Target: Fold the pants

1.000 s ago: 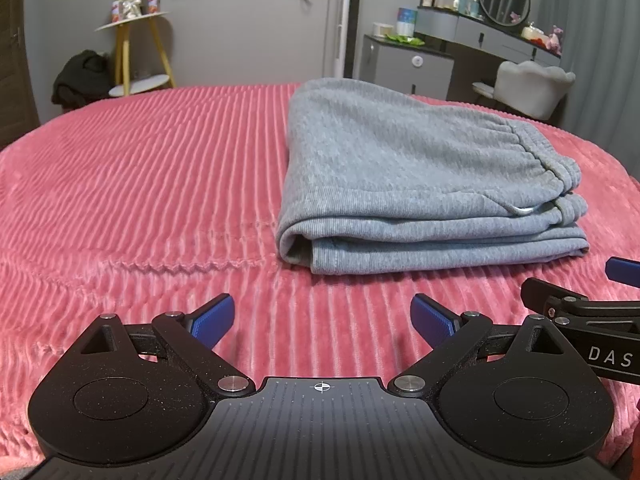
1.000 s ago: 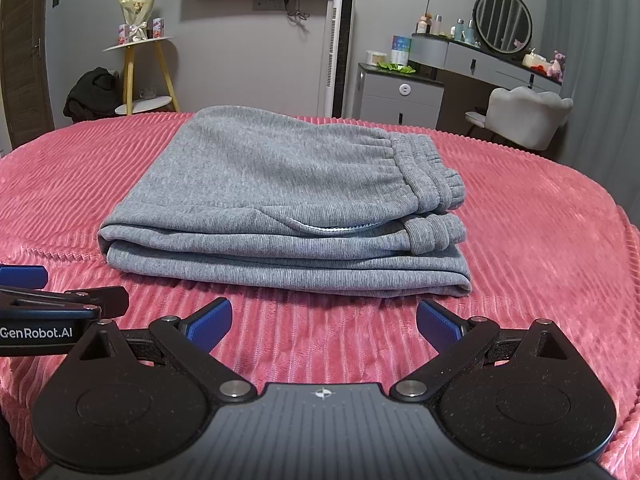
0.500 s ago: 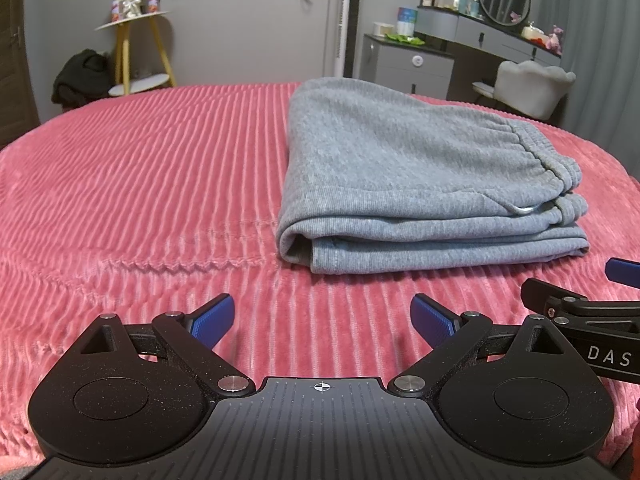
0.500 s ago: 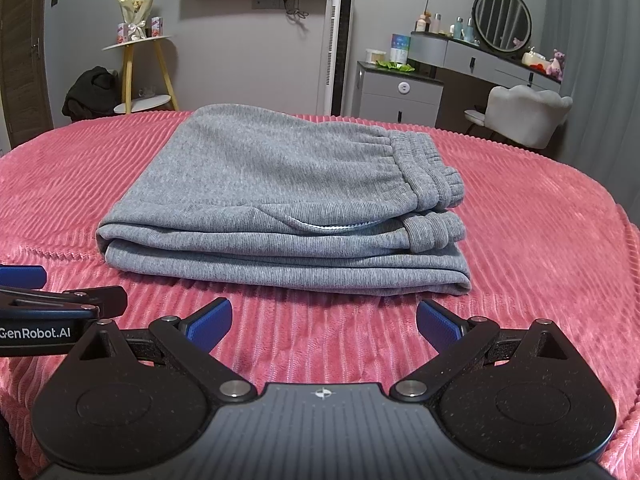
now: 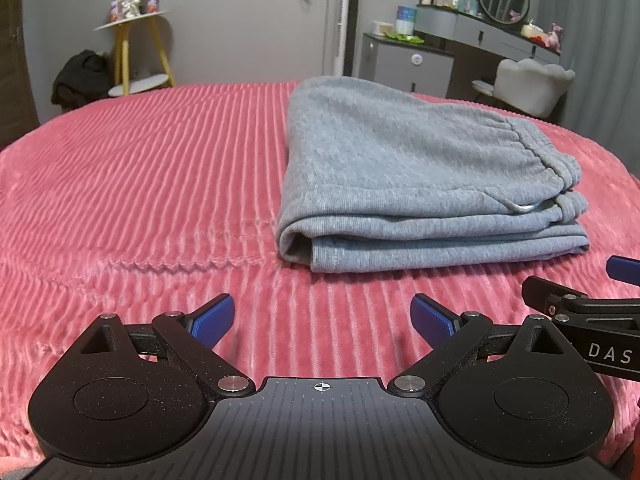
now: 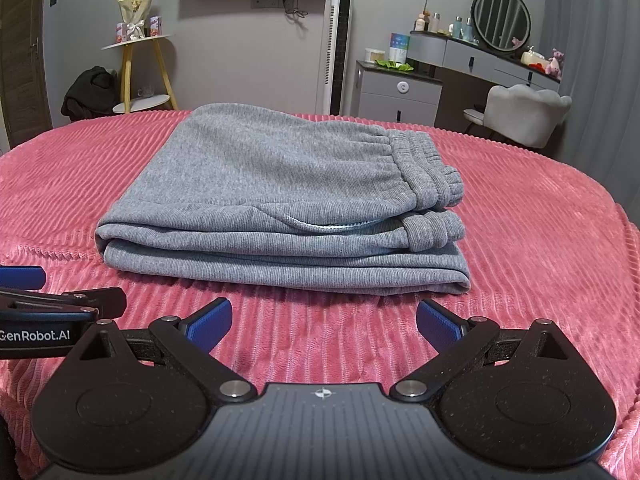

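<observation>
Grey pants (image 6: 280, 204) lie folded into a flat, layered rectangle on the pink ribbed blanket (image 6: 540, 240), near the middle of the bed. In the right wrist view the long axis runs left to right: folded edge at left, elastic waistband and cuffs bunched at the right end, open layered edge facing near. In the left wrist view the same bundle (image 5: 400, 184) sits right of centre, its rounded fold corner nearest the camera.

Surface: plush blanket with ridges, one zigzag seam crossing on the left. Room, far side: grey wall, yellow-legged side table (image 6: 136, 68) with a bouquet, white tower fan (image 6: 340, 44), grey dresser (image 6: 400, 92) with round mirror, pale chair (image 6: 524, 116).

Left gripper (image 5: 322, 316): low over the blanket, just near of the pants, not touching them; jaws spread wide, nothing between the blue pads. Right gripper (image 6: 323, 318): same pose, beside the left, jaws wide, empty.
</observation>
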A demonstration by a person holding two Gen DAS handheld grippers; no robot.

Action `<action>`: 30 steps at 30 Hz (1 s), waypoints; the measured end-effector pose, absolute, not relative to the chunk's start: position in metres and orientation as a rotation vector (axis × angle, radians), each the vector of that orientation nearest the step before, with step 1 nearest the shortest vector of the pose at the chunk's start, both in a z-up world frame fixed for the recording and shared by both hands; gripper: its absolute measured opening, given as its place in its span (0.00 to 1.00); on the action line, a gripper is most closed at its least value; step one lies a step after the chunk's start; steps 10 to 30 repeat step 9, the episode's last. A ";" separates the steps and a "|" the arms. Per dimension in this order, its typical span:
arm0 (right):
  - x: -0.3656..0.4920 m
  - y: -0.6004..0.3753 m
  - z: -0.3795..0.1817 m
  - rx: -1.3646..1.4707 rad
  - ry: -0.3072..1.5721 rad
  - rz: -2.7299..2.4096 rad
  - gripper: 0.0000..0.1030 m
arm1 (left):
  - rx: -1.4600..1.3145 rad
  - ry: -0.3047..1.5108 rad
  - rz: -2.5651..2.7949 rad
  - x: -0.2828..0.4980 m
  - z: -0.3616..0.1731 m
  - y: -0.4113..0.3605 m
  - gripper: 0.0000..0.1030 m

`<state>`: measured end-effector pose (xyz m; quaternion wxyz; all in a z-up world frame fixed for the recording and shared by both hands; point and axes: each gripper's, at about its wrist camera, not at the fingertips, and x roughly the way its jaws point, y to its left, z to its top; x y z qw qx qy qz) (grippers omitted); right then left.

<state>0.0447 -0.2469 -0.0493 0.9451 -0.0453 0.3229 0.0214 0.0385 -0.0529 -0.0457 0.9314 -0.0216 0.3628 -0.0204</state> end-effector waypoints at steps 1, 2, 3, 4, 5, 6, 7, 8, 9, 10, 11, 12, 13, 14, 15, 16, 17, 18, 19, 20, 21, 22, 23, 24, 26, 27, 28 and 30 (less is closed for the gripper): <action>0.044 -0.247 -0.049 -0.092 0.658 0.043 0.96 | -0.046 0.742 -0.042 0.038 -0.046 -0.053 0.95; 0.045 -0.247 -0.049 -0.092 0.658 0.043 0.96 | -0.046 0.742 -0.042 0.038 -0.046 -0.053 0.95; 0.045 -0.247 -0.050 -0.092 0.658 0.043 0.96 | -0.045 0.743 -0.040 0.039 -0.046 -0.052 0.95; 0.044 -0.247 -0.049 -0.092 0.658 0.042 0.96 | -0.045 0.743 -0.040 0.039 -0.046 -0.052 0.95; 0.044 -0.247 -0.049 -0.092 0.658 0.041 0.96 | -0.045 0.739 -0.041 0.038 -0.046 -0.052 0.95; 0.044 -0.247 -0.050 -0.092 0.658 0.040 0.96 | -0.045 0.734 -0.040 0.038 -0.045 -0.052 0.95; 0.044 -0.247 -0.049 -0.091 0.658 0.040 0.96 | -0.045 0.727 -0.039 0.037 -0.045 -0.052 0.95; 0.044 -0.247 -0.049 -0.091 0.658 0.040 0.96 | -0.046 0.724 -0.037 0.037 -0.045 -0.051 0.95; 0.044 -0.248 -0.050 -0.091 0.658 0.039 0.96 | -0.047 0.725 -0.039 0.038 -0.045 -0.051 0.95; 0.044 -0.248 -0.050 -0.091 0.658 0.039 0.96 | -0.047 0.725 -0.039 0.038 -0.045 -0.051 0.95; 0.044 -0.248 -0.050 -0.091 0.658 0.039 0.96 | -0.047 0.725 -0.039 0.038 -0.045 -0.051 0.95; 0.044 -0.248 -0.050 -0.091 0.658 0.039 0.96 | -0.047 0.725 -0.039 0.038 -0.045 -0.051 0.95; 0.044 -0.248 -0.050 -0.091 0.658 0.039 0.96 | -0.047 0.725 -0.039 0.038 -0.045 -0.051 0.95; 0.044 -0.248 -0.050 -0.091 0.658 0.039 0.96 | -0.047 0.725 -0.039 0.038 -0.045 -0.051 0.95; 0.044 -0.248 -0.050 -0.091 0.658 0.039 0.96 | -0.047 0.725 -0.039 0.038 -0.045 -0.051 0.95; 0.044 -0.248 -0.050 -0.091 0.658 0.039 0.96 | -0.047 0.725 -0.039 0.038 -0.045 -0.051 0.95; 0.044 -0.248 -0.050 -0.091 0.658 0.039 0.96 | -0.047 0.725 -0.039 0.038 -0.045 -0.051 0.95; 0.044 -0.248 -0.050 -0.091 0.658 0.039 0.96 | -0.047 0.725 -0.039 0.038 -0.045 -0.051 0.95; 0.044 -0.248 -0.050 -0.091 0.658 0.039 0.96 | -0.047 0.725 -0.039 0.038 -0.045 -0.051 0.95; 0.044 -0.248 -0.050 -0.091 0.658 0.039 0.96 | -0.047 0.725 -0.039 0.038 -0.045 -0.051 0.95; 0.044 -0.248 -0.050 -0.091 0.658 0.039 0.96 | -0.047 0.725 -0.039 0.038 -0.045 -0.051 0.95; 0.044 -0.248 -0.050 -0.091 0.658 0.039 0.96 | -0.047 0.725 -0.039 0.038 -0.045 -0.051 0.95; 0.044 -0.248 -0.050 -0.091 0.658 0.039 0.96 | -0.047 0.725 -0.039 0.038 -0.045 -0.051 0.95; 0.044 -0.248 -0.050 -0.091 0.658 0.039 0.96 | -0.047 0.725 -0.039 0.038 -0.045 -0.051 0.95; 0.044 -0.248 -0.050 -0.091 0.658 0.039 0.96 | -0.047 0.725 -0.039 0.038 -0.045 -0.051 0.95; 0.044 -0.248 -0.050 -0.091 0.658 0.039 0.96 | -0.047 0.725 -0.039 0.038 -0.045 -0.051 0.95; 0.044 -0.248 -0.050 -0.091 0.658 0.039 0.96 | -0.047 0.725 -0.039 0.038 -0.045 -0.051 0.95; 0.044 -0.248 -0.050 -0.091 0.658 0.039 0.96 | -0.047 0.725 -0.039 0.038 -0.045 -0.051 0.95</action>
